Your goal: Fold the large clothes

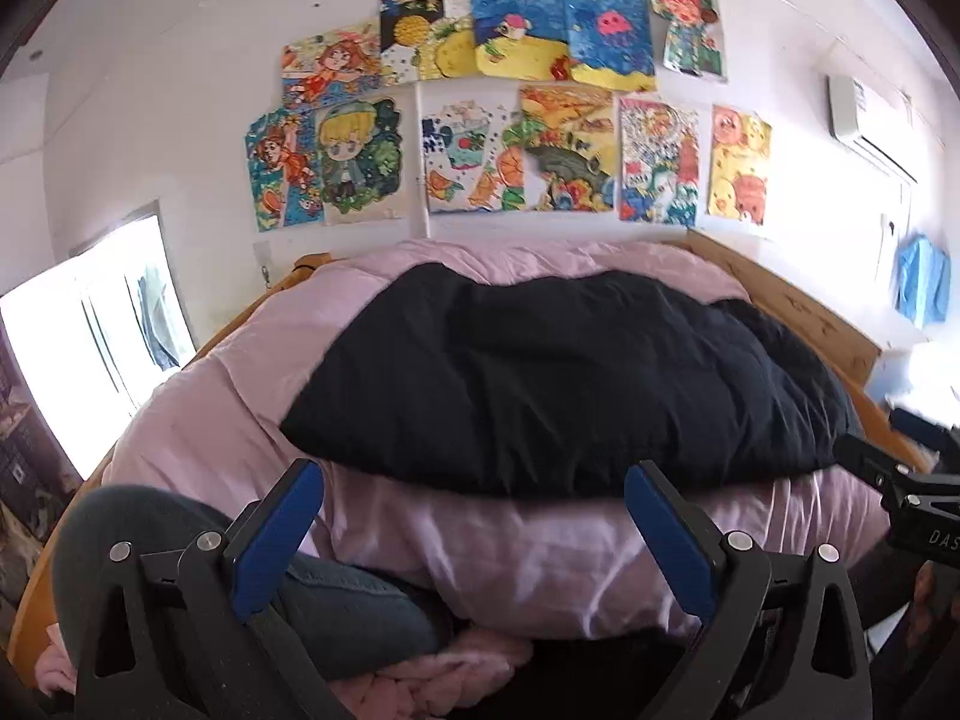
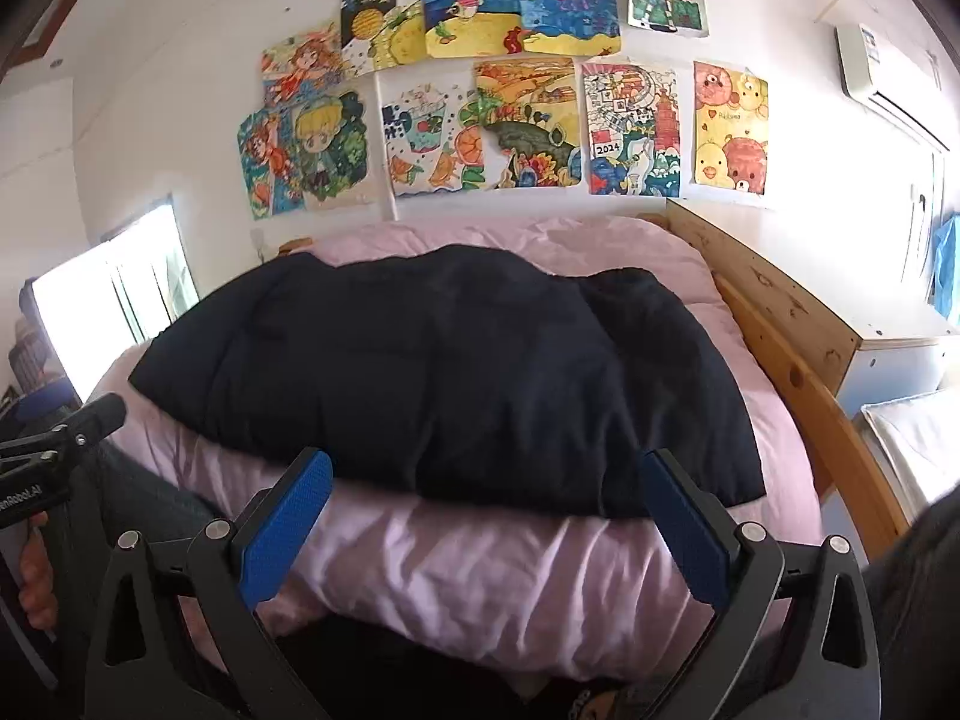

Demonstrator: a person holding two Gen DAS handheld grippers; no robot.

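Observation:
A large dark navy garment lies folded in a wide flat heap on the pink bedcover, its near edge close to the bed's front. My left gripper hovers just short of that edge, jaws wide apart, blue pads bare. The right wrist view shows the same garment on the cover. My right gripper hangs before its near edge, open and empty, blue pads showing. Each gripper's black frame appears at the side of the other's view.
A wooden bed frame runs along the right, with a white cabinet behind it. Children's drawings cover the wall above the bed. A bright window is at the left. A person's grey-clad knee sits at the lower left.

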